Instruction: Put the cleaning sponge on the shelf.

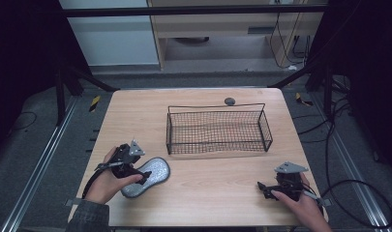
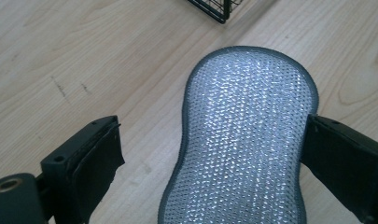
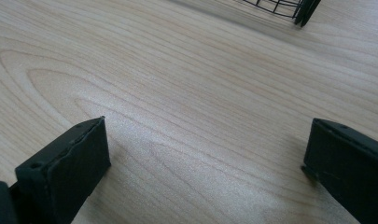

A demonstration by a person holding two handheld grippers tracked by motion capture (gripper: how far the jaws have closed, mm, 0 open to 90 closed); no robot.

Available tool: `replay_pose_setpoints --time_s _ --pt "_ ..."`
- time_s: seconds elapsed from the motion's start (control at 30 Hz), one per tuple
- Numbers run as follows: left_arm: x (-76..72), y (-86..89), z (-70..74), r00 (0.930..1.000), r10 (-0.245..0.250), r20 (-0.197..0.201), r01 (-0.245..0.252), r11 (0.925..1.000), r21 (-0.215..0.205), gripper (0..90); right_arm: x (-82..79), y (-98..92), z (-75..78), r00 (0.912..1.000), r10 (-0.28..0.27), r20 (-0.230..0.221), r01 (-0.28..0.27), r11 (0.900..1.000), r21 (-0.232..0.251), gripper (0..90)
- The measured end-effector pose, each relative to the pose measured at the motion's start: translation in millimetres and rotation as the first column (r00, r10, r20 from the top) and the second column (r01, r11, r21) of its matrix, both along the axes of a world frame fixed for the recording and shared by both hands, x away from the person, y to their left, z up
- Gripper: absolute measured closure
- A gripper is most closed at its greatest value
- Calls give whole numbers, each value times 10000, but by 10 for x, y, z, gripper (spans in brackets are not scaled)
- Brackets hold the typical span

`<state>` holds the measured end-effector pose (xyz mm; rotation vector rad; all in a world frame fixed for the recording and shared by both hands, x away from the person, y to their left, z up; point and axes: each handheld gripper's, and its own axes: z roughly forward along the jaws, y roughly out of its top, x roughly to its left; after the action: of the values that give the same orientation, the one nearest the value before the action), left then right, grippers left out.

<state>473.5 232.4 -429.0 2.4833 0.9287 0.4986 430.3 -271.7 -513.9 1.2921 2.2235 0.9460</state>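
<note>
The silver scrubbing pad, a peanut-shaped mesh sponge with a grey stitched border, lay closest to the lens in the left gripper view, flat on the wooden table. It sat between the two black jaws of the left gripper: the jaw at the right of that view met the pad's edge, while the jaw at the left stood apart from it, with bare wood between. The left gripper was therefore open around the pad, not clamped on it. A corner of the black wire basket appeared at the top of that view, just beyond the pad's far end.

In the high view the pad rested at the near left of the table, with the left gripper laid over its near part and the person's left hand behind it. The basket, rectangular and open-topped, stood at the middle of the table, apart from the pad. A small dark round object lay on the table just behind the basket's far rim.

The right gripper rested at the near right of the table, held by the right hand, well apart from the pad. In the right gripper view its jaws stood wide apart over bare wood, the right gripper holding nothing, with a corner of the basket at the top edge
</note>
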Motion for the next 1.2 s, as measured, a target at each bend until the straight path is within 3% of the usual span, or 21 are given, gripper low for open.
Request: replay_pose_setpoints --time_s 0.1,0.3,0.33,0.63,1.2 --pt "-19 -54 -22 9987 -305 -403 311 9994 141 47 0 0 0 10000 2 1 -2 10000 -2 3" --pt "-6 -87 -92 9959 -456 -784 492 9978 454 47 1 0 0 10000 9 2 -9 10000 -1 3" --pt "0 -101 -123 9934 -574 -997 630 9966 533 47 1 0 0 10000 10 2 -10 10000 0 3" --pt "60 -152 -256 9818 -972 -1632 1172 9861 1179 47 3 0 0 10000 19 13 -19 10000 -4 3" --pt "151 -120 -440 9720 -938 -2153 1203 9862 1136 33 5 1 -1 10000 26 13 -26 10000 -3 3"
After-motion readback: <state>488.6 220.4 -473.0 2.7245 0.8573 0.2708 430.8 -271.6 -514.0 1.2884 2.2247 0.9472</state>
